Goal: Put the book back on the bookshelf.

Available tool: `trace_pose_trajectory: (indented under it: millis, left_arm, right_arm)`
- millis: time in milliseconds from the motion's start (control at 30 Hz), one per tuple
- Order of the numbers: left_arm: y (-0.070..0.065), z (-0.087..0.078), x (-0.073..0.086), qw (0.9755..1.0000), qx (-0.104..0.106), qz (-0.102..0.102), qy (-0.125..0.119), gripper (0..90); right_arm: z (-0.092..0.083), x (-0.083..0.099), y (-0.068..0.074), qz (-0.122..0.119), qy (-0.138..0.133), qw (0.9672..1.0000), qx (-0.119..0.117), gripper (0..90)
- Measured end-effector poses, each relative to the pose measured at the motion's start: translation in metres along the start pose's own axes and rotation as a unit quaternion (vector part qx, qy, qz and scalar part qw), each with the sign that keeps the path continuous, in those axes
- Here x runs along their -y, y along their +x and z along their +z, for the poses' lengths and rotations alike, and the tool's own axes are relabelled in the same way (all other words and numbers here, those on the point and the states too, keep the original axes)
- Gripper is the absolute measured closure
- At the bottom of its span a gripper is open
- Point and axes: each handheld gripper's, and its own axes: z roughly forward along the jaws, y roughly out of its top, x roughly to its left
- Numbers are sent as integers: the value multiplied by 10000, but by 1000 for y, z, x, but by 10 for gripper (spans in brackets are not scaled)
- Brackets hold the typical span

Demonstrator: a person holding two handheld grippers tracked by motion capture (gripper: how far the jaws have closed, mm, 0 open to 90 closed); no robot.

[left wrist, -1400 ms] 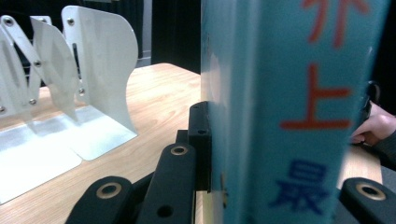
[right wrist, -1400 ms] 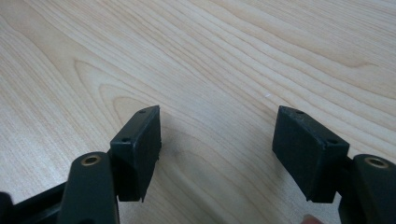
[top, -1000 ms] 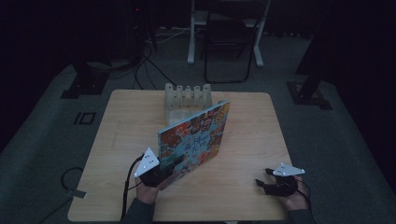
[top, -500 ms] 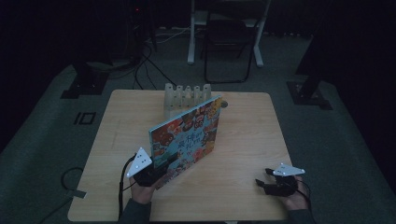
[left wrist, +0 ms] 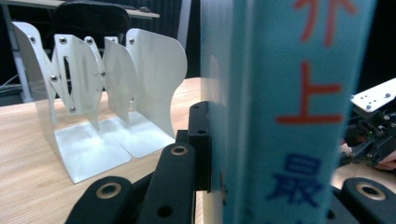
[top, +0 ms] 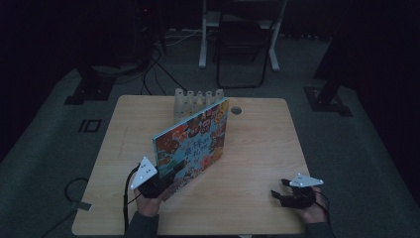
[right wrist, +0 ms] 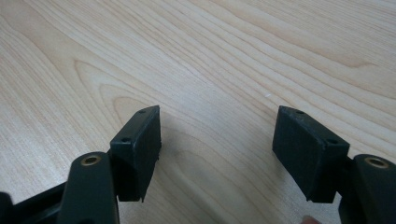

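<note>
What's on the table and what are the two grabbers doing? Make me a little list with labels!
held thing: picture book, standing on edge and tilted
left hand-held gripper: shut on the book's near end, spine between its jaws
right hand-held gripper: open, nothing between its jaws, near the table's right front corner
behind the book: white metal book rack at the far edge
surface: light wooden table
lighting: dim room

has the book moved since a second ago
Yes. In the high view the book, clamped by the left gripper, has swung left: its far top corner, earlier right of the white bookend rack, now sits level with the rack's right end.
</note>
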Motion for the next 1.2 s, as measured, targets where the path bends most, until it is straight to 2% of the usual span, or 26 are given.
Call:
trace_pose_trajectory:
  millis: [400,800,1000,1200]
  left_arm:
    - [2,-11,-3,9997,-162,-12,-167,811]
    - [2,-13,-4,9989,-387,5,-254,810]
    - [-1,-14,-4,9983,-488,137,-285,810]
    - [-2,-13,-6,9982,-506,151,-282,810]
  right_arm:
    - [0,0,0,-5,3,10000,2,319]
    - [0,0,0,-3,3,10000,0,318]
    - [0,0,0,-5,0,10000,-1,318]
    - [0,0,0,-6,1,10000,-5,318]
